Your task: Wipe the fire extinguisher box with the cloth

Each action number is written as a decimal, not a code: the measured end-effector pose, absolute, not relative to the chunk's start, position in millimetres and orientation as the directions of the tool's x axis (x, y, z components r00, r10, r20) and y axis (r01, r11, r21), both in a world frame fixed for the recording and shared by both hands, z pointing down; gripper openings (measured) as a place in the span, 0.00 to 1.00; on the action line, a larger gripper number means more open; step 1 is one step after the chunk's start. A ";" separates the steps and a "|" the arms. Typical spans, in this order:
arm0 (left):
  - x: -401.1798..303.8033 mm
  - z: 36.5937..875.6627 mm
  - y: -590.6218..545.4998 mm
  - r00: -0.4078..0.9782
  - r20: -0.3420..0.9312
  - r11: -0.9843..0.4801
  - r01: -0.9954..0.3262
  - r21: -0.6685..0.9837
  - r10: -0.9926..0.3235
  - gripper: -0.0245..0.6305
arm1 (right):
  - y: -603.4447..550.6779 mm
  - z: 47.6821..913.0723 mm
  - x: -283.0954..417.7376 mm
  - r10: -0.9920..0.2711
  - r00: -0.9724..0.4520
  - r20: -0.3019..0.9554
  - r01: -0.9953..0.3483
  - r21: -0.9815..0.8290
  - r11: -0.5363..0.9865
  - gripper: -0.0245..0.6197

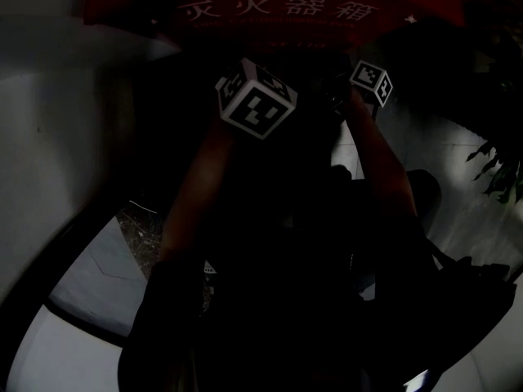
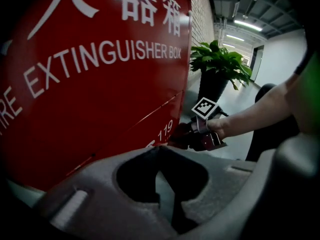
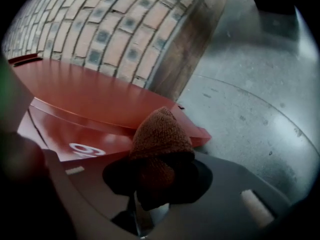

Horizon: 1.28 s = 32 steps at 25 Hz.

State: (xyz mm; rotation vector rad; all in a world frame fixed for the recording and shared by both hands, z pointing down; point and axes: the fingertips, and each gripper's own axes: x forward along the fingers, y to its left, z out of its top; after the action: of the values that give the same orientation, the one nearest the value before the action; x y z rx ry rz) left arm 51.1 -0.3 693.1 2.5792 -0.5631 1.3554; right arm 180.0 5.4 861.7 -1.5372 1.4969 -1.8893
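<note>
The red fire extinguisher box with white lettering fills the left gripper view and shows at the top of the dark head view as a red box. My left gripper is shut with nothing between its tips and sits close to the box's front. My right gripper is shut on a brown knitted cloth. It holds the cloth over the box's lower right corner. In the left gripper view, the right gripper sits against the box near the printed "119". Both marker cubes show just below the box.
A brick wall rises behind the box. A potted green plant stands just right of the box, on the grey polished floor. A corridor with ceiling lights runs back beyond it. Much of the head view is too dark to read.
</note>
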 end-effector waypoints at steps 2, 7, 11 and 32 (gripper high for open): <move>49.5 689.1 -7.3 0.524 0.811 -0.906 -0.423 -0.018 -0.261 0.04 | 4.9 848.1 180.7 -0.742 -0.390 0.546 -0.376 -0.830 -0.413 0.23; 51.3 684.1 -13.0 0.538 0.797 -0.904 -0.427 -0.024 -0.275 0.04 | 5.8 821.7 180.6 -0.744 -0.389 0.543 -0.406 -0.826 -0.391 0.23; 51.0 682.8 -9.6 0.543 0.797 -0.913 -0.407 -0.026 -0.264 0.04 | 4.7 799.3 180.0 -0.741 -0.397 0.541 -0.446 -0.820 -0.360 0.23; 65.3 673.8 -7.9 0.587 0.761 -0.921 -0.387 -0.036 -0.276 0.04 | 0.3 670.2 177.0 -0.814 -0.427 0.393 -0.409 -0.887 -0.214 0.23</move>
State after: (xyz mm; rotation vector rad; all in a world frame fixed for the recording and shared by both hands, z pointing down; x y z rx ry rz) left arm 65.3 -7.9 673.8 2.6778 -0.5623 1.2485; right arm 177.0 0.3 670.2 -1.4397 1.7119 -1.6790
